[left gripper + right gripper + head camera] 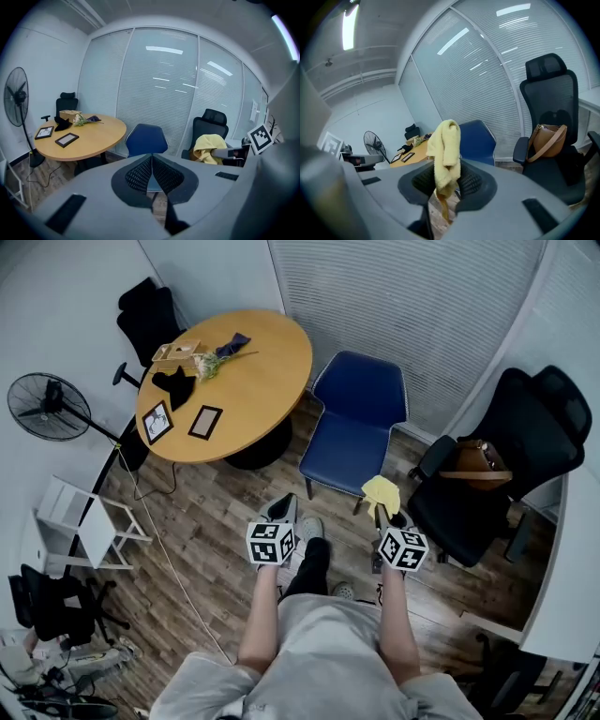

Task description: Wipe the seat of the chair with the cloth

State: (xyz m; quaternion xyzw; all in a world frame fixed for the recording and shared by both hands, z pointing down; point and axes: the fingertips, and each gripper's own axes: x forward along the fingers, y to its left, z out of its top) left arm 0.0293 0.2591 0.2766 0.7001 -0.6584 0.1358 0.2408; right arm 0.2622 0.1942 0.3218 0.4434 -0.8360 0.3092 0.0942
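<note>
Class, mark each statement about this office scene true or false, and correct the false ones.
1. The right gripper is shut on the yellow cloth. True.
2. The left gripper holds a picture frame. False: its jaws are together with nothing between them.
3. The yellow cloth lies spread on the seat of the blue chair. False: it hangs from the right gripper.
4. A brown bag sits on the black office chair. True.
5. The round wooden table is bare. False: picture frames and other items lie on it.
</note>
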